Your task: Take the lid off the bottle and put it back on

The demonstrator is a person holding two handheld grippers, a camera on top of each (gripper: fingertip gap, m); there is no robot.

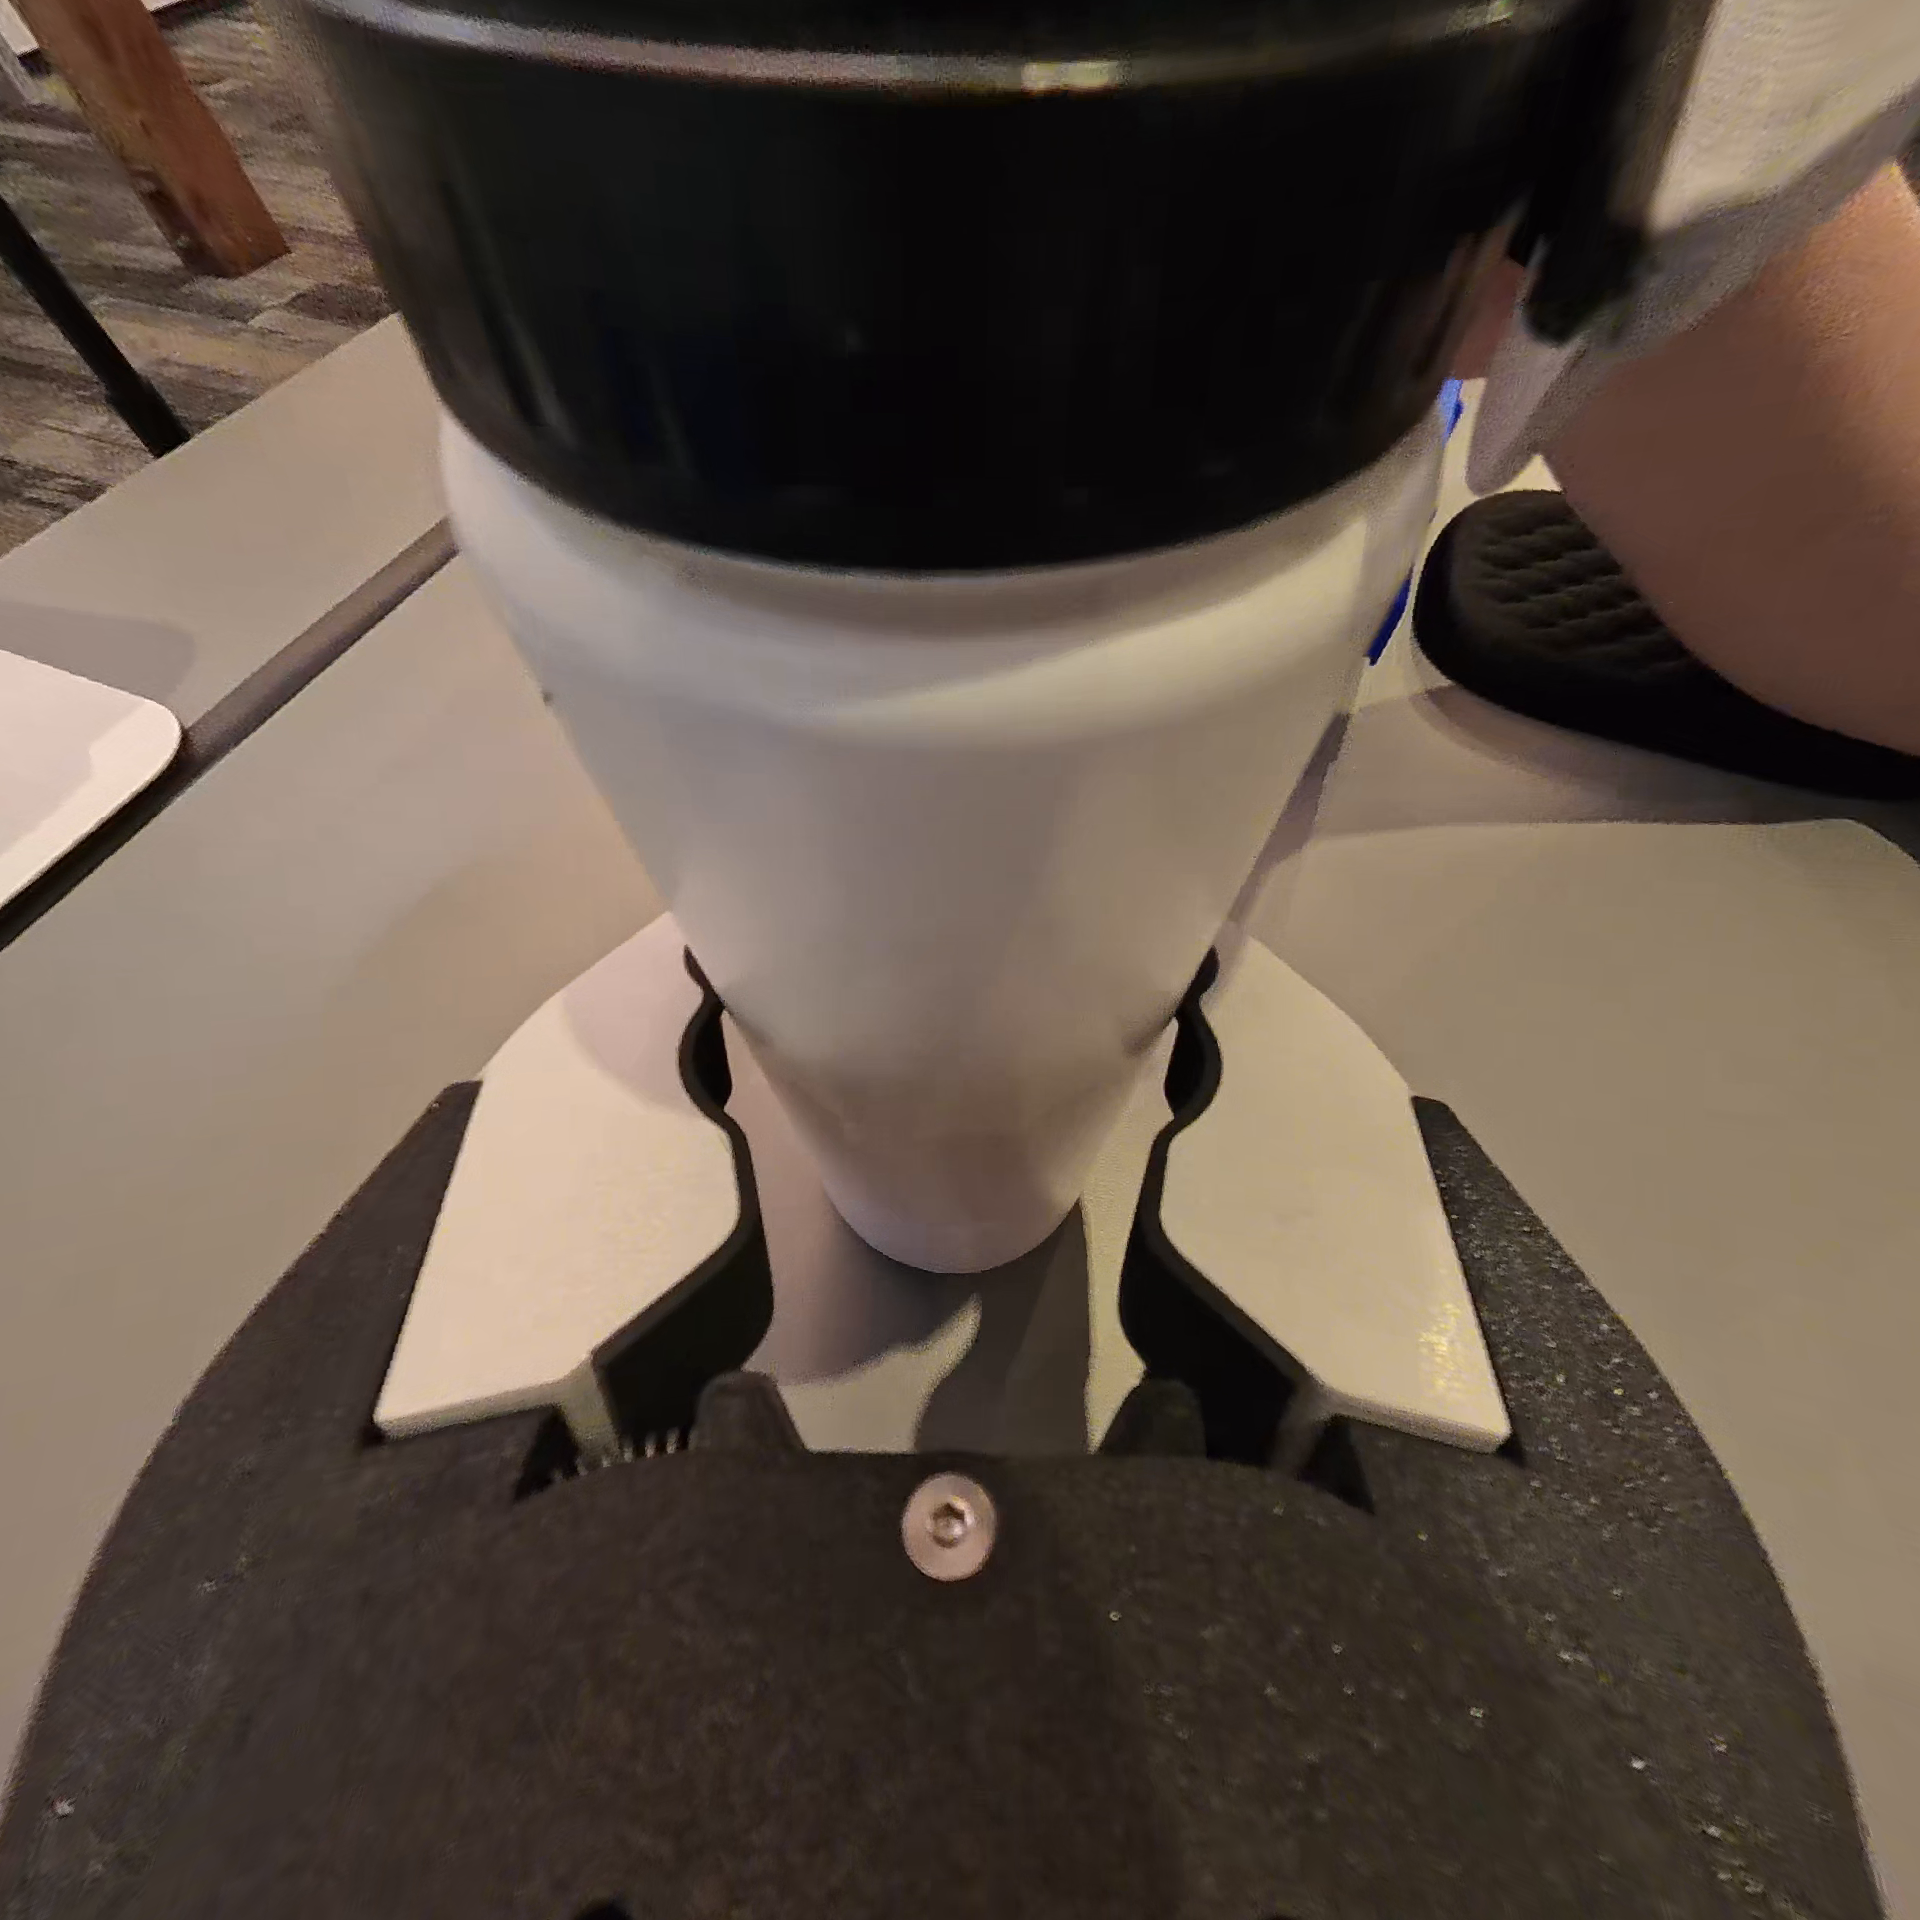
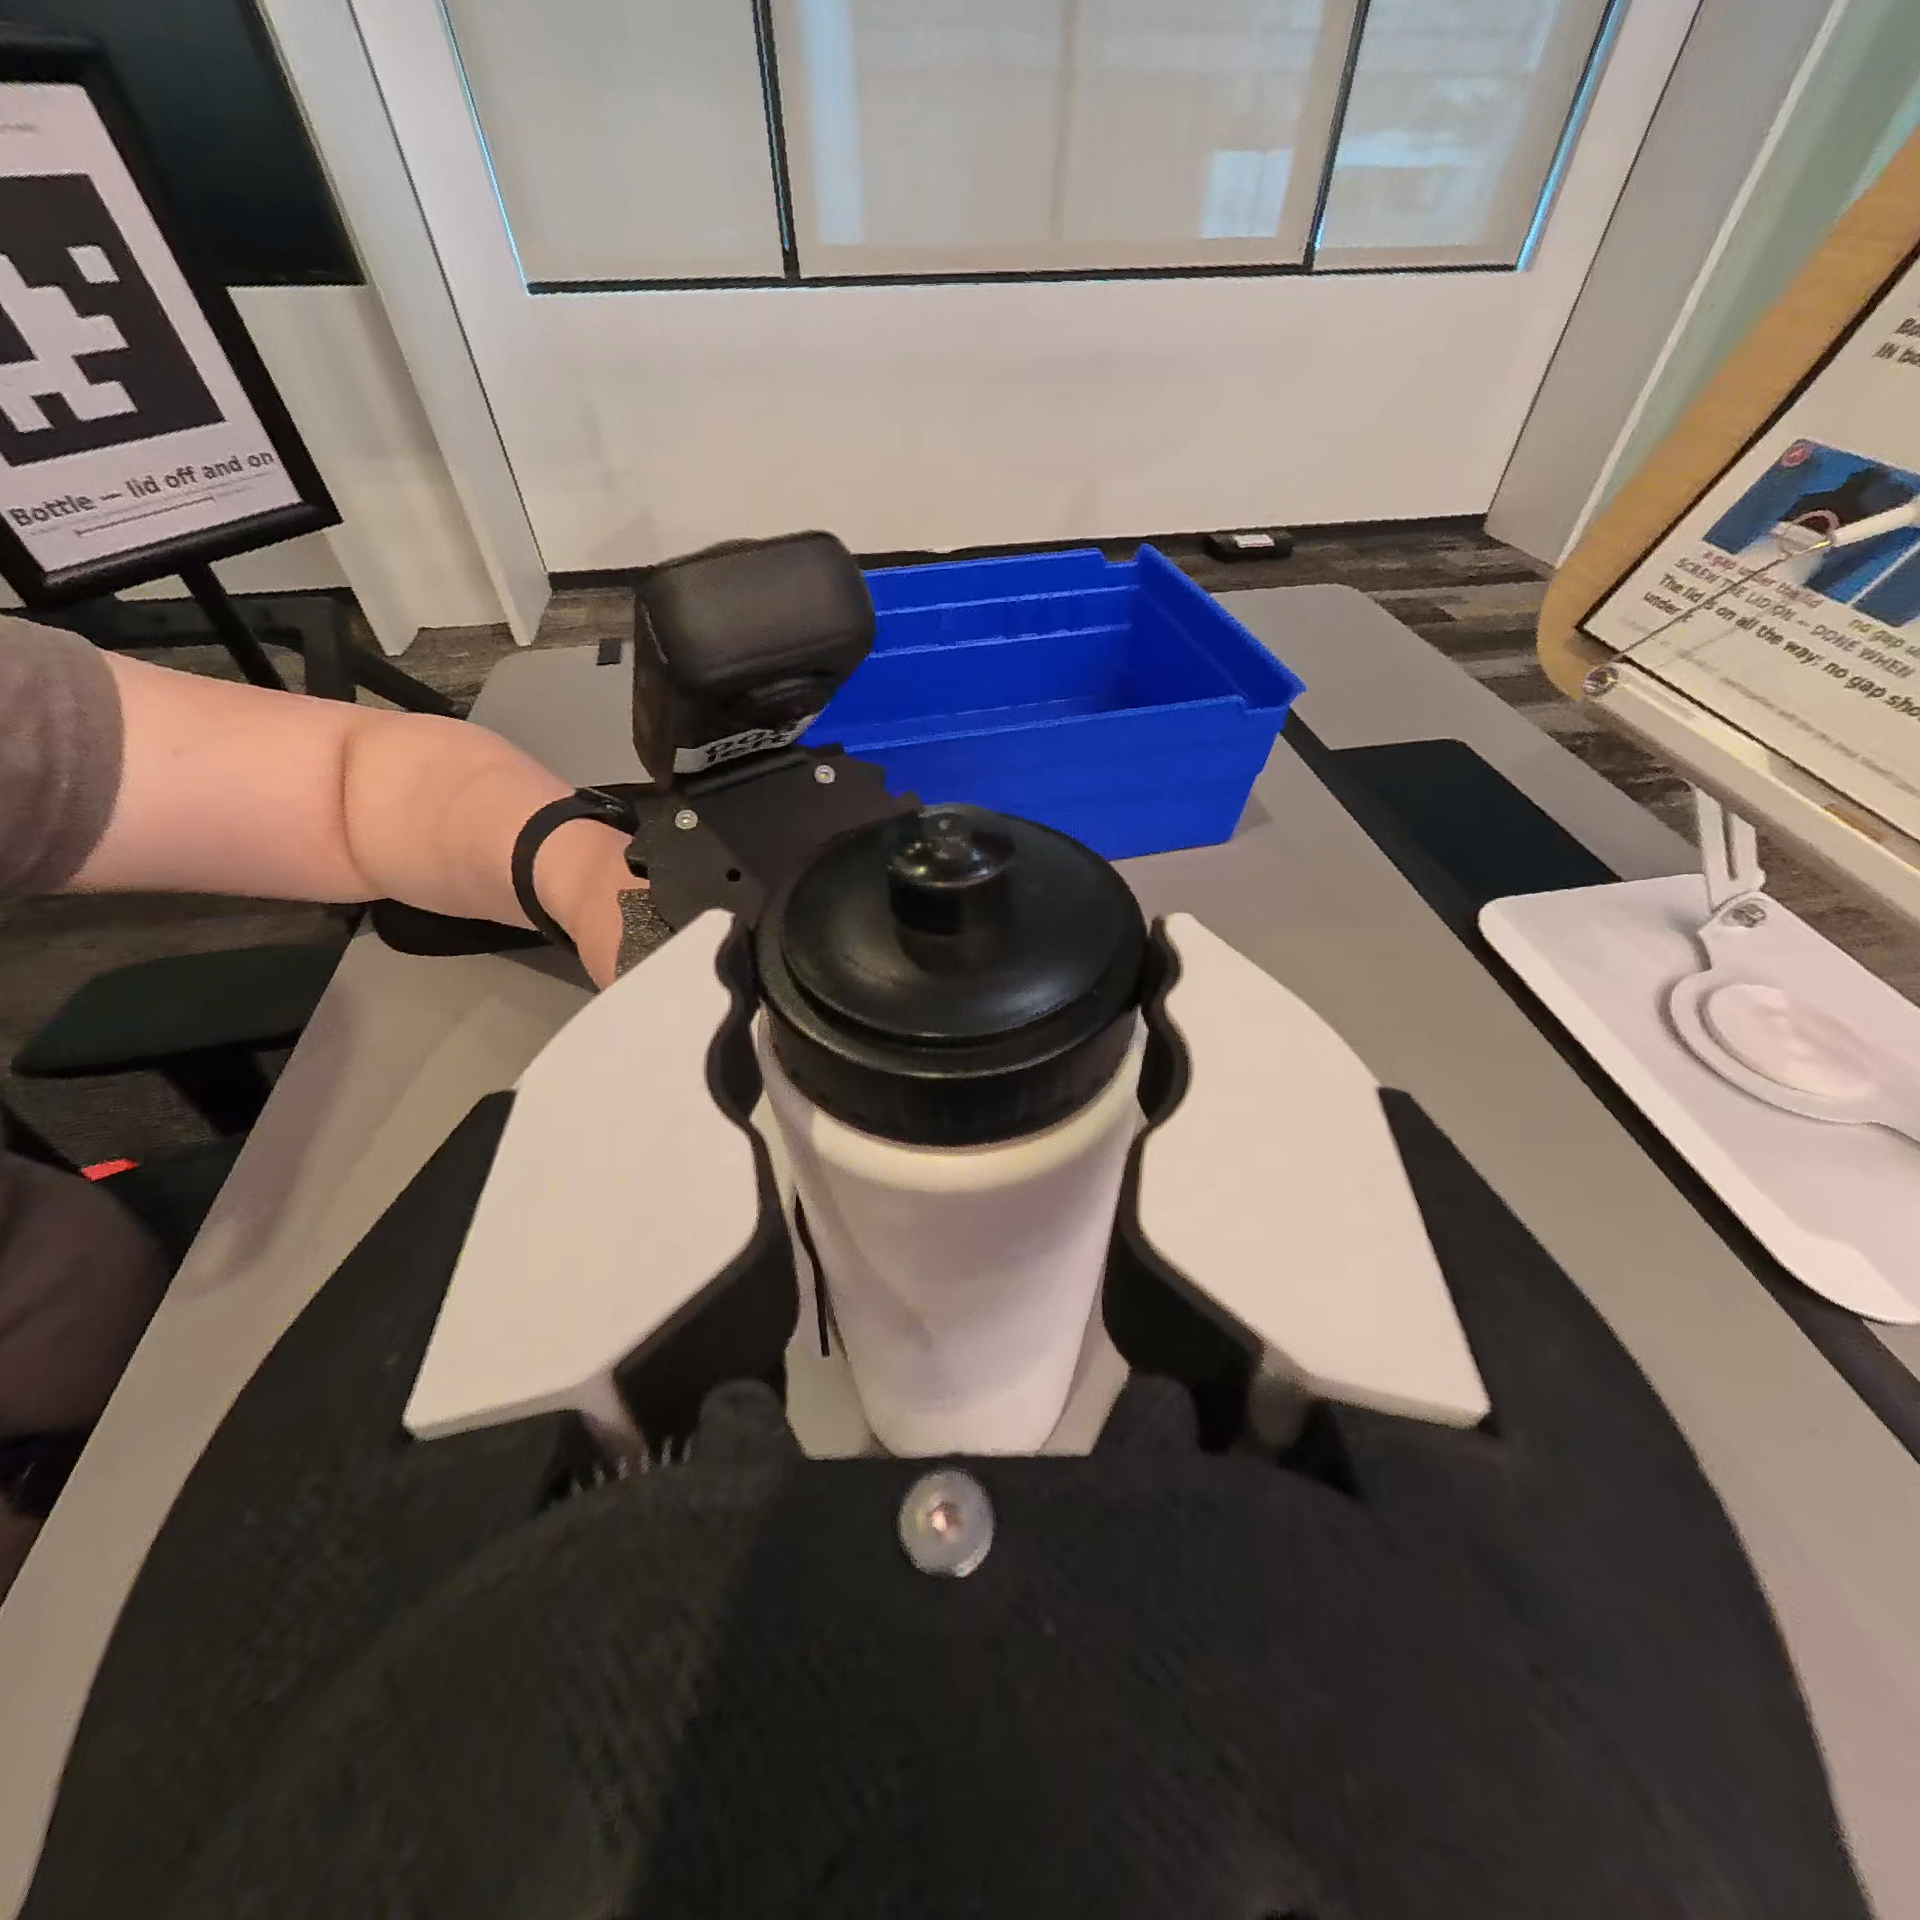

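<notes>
We hold a white bottle (image 1: pixel 914 831) upright on a grey table (image 1: pixel 260 1039), its black lid (image 2: pixel 951 997) screwed on. Our left gripper (image 1: pixel 951 1049) is clamped around the bottle's lower body, black pads touching both sides. Our right gripper (image 2: pixel 951 1023) sits around the lid, one finger on each side and touching it, gripping the lid. A blue bin (image 2: pixel 1060 696) stands behind the bottle. A white stand (image 2: pixel 1766 1049) is at the right.

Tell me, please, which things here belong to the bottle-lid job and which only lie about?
Belong to the job:
white bottle
black lid
left claw
right claw

Only lying about:
blue bin
white stand
marker sign
</notes>
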